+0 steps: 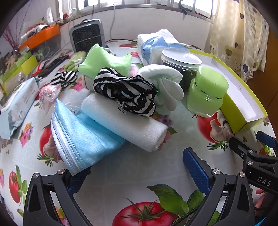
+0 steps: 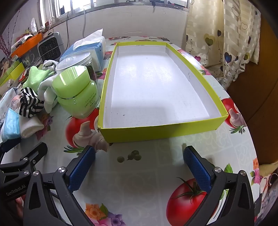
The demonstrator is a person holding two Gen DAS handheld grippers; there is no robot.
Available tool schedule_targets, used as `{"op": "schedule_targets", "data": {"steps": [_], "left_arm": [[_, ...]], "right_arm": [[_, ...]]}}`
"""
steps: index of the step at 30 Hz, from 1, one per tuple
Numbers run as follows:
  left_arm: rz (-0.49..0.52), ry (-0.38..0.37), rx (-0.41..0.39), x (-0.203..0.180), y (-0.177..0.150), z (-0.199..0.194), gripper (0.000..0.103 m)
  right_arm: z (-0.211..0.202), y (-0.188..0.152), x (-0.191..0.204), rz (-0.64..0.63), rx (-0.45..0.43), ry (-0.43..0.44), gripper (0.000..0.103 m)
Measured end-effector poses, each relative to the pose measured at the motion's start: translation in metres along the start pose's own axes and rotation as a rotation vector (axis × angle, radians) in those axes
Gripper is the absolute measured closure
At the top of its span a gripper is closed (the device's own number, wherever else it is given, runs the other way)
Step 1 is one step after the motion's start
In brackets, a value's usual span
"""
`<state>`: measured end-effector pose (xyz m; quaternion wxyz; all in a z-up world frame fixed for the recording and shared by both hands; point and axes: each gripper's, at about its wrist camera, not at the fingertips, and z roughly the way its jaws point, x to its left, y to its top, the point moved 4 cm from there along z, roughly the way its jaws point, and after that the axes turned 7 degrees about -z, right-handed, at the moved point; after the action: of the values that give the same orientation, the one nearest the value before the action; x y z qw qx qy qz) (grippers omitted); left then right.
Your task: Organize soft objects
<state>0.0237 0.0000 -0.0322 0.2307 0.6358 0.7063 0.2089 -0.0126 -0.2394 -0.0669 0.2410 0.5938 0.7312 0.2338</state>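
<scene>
While both jaws gape wide, my left hand-held gripper point(image 1: 139, 175) touches blue masks point(image 1: 81, 139), hiding its fingertip; right hand-held gripper point(image 2: 139, 166) empty.

wall: white, under barred window point(image 1: 142, 3), daylight coming in | curtain point(image 2: 231, 40): cream with heart print, at right | table: tomato-and-flower oilcloth point(image 2: 147, 173) | rear left: grey fan heater point(image 1: 88, 37), orange bin point(image 1: 43, 33)

My left gripper point(image 1: 137, 172) gaped wide at the bottom of the frame, its left finger under the blue masks point(image 1: 83, 137); a striped cloth point(image 1: 125, 93) lay on the white towel roll point(image 1: 125, 121) at centre.
</scene>
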Motion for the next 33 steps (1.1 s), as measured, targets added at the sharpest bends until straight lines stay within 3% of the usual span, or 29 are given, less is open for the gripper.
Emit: {"op": "schedule_targets", "data": {"steps": [33], "left_arm": [[0.0,0.0,0.0,0.0,0.0,0.0,0.002]], "right_arm": [[0.0008,0.0009,0.0006,0.008,0.001,-0.007,0.001]]}}
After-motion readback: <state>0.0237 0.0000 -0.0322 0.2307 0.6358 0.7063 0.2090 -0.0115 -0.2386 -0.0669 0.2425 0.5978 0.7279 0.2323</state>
